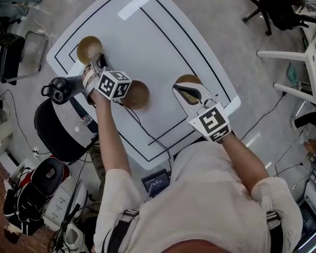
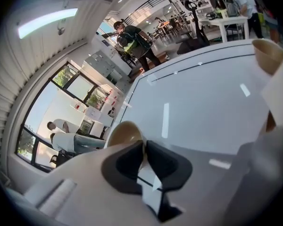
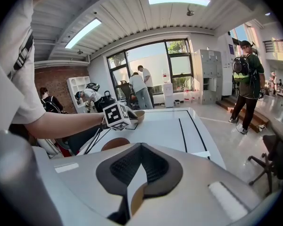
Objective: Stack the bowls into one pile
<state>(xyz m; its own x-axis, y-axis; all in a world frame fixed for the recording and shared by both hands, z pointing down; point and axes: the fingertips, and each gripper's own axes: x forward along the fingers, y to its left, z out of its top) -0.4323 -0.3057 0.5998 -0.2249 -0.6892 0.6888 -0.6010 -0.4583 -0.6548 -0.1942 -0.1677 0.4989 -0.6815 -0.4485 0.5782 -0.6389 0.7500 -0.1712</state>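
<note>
Three brown bowls are on the white table [image 1: 147, 41]. At the far left stands the left bowl [image 1: 89, 48], and my left gripper [image 1: 98, 63] is shut on its near rim. In the left gripper view that rim runs between the dark pads [image 2: 127, 164] of my left gripper [image 2: 144, 150], with the left bowl [image 2: 125, 133] just beyond. The middle bowl [image 1: 137, 95] sits free between the two grippers. My right gripper [image 1: 182, 87] lies over the right bowl [image 1: 188, 79], its tips together. In the right gripper view the right bowl's edge [image 3: 134, 199] shows behind the tips of my right gripper [image 3: 140, 147].
A black line frames the tabletop, and a cable [image 1: 147, 130] trails over the near edge. A black chair [image 1: 58, 125] stands at the left, with office chairs [image 1: 276, 4] and a white desk [image 1: 305, 57] at the right. Several people stand farther off in the room.
</note>
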